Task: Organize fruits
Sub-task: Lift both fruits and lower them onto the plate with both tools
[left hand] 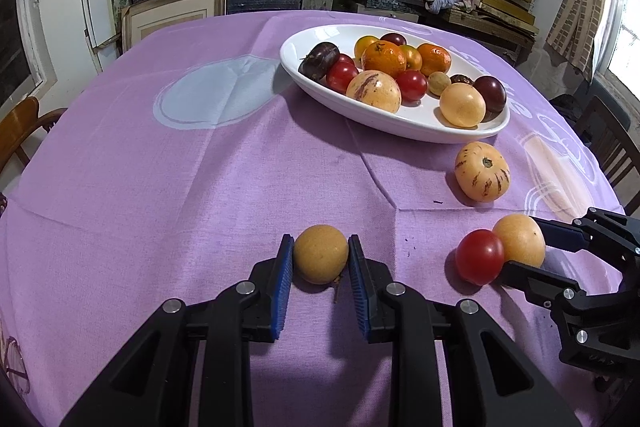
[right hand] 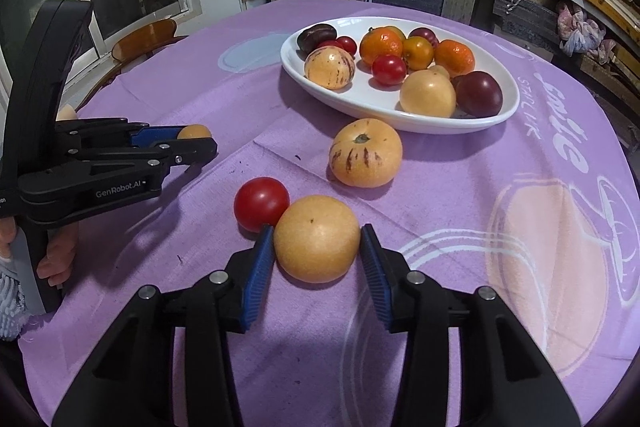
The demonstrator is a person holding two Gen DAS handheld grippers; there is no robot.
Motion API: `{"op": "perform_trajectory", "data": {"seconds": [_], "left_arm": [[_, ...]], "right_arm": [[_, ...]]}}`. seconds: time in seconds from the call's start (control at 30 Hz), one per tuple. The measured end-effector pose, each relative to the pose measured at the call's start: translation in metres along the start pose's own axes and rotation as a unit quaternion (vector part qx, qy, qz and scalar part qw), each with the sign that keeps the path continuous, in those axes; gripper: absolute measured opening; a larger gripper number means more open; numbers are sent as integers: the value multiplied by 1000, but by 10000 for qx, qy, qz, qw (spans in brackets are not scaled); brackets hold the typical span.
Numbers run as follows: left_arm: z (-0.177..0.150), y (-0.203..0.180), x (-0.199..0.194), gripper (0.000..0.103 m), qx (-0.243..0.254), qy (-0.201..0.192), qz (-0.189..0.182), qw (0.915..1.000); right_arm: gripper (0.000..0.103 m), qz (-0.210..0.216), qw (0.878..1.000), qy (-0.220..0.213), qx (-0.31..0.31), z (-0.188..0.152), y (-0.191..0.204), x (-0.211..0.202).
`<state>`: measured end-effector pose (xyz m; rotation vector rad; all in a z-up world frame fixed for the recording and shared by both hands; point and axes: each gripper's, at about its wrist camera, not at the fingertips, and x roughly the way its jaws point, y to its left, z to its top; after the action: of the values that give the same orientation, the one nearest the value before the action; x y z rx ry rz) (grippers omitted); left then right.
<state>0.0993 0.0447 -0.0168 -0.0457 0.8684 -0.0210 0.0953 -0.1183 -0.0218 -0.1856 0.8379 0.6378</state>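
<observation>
Left wrist view: the left hand-held gripper (left hand: 321, 259) is clamped on a small tan fruit (left hand: 320, 253) resting on the purple cloth (left hand: 200, 187) near the desk's near edge, with the white oval dish (left hand: 400, 125) of mixed fruit toward the far edge. Right wrist view: the right hand-held gripper (right hand: 317, 247) brackets a larger yellow fruit (right hand: 317, 238), its left pad touching and its right pad just beside the skin, jaws narrowed; a red tomato (right hand: 261, 203) touches this fruit, and a striped melon-like fruit (right hand: 365, 152) lies between it and the dish (right hand: 360, 103).

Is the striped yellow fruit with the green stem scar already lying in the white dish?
No, the striped yellow fruit lies on the purple tablecloth just in front of the white dish.
</observation>
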Motion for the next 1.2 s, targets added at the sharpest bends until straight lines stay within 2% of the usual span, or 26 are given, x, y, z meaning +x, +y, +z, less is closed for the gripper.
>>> {"op": "perform_trajectory", "data": {"seconds": [0.23, 0.57, 0.7, 0.9, 1.2], "left_arm": [[0, -5, -9, 27, 107, -212, 103, 9997], [11, -8, -15, 27, 55, -386, 213, 9990], [21, -12, -17, 27, 204, -435, 295, 9984], [50, -18, -25, 27, 426, -670, 445, 9959], [88, -33, -27, 27, 379, -896, 304, 9948]], "right_arm": [[43, -66, 9998, -165, 96, -1, -4, -9], [43, -75, 9957, -765, 509, 7, -21, -42], [43, -38, 9930, -926, 734, 14, -33, -55], [43, -223, 9908, -1141, 686, 40, -41, -78], [43, -347, 9873, -1426, 601, 88, -45, -94]]}}
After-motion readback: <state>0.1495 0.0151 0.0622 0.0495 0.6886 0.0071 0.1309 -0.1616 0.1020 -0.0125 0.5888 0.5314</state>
